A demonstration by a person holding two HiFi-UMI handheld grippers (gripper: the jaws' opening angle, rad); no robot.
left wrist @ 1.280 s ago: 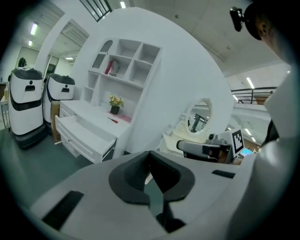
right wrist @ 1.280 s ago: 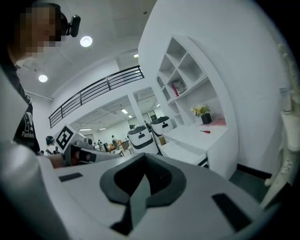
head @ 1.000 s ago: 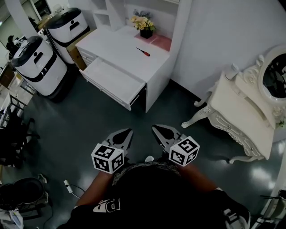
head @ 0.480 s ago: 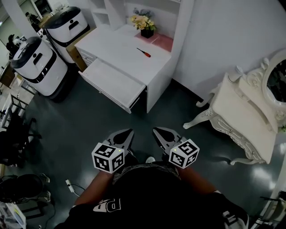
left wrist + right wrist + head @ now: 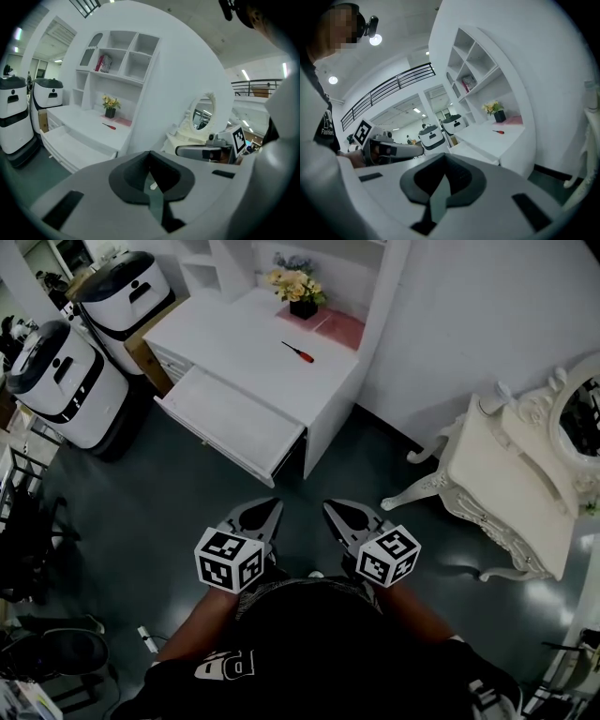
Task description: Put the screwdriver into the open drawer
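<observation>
A red-handled screwdriver [image 5: 300, 352] lies on the white desk top [image 5: 234, 334], far ahead of both grippers; it also shows small in the left gripper view [image 5: 109, 126] and the right gripper view [image 5: 498, 132]. The desk's drawer [image 5: 230, 423] stands pulled out, with nothing visible inside. My left gripper [image 5: 265, 515] and right gripper [image 5: 335, 514] are held side by side over the dark floor, well short of the desk. Both have their jaws together with nothing between them.
Two white round machines [image 5: 56, 371] stand left of the desk. A flower pot [image 5: 302, 296] and a pink mat [image 5: 336, 327] sit at the desk's back. An ornate white dressing table [image 5: 506, 484] with a mirror stands at the right. Dark floor [image 5: 187, 502] lies between me and the desk.
Both grippers and the person have moved forward a little toward the desk; the desk and drawer sit slightly lower and nearer in the head view. The jaws stayed together.
</observation>
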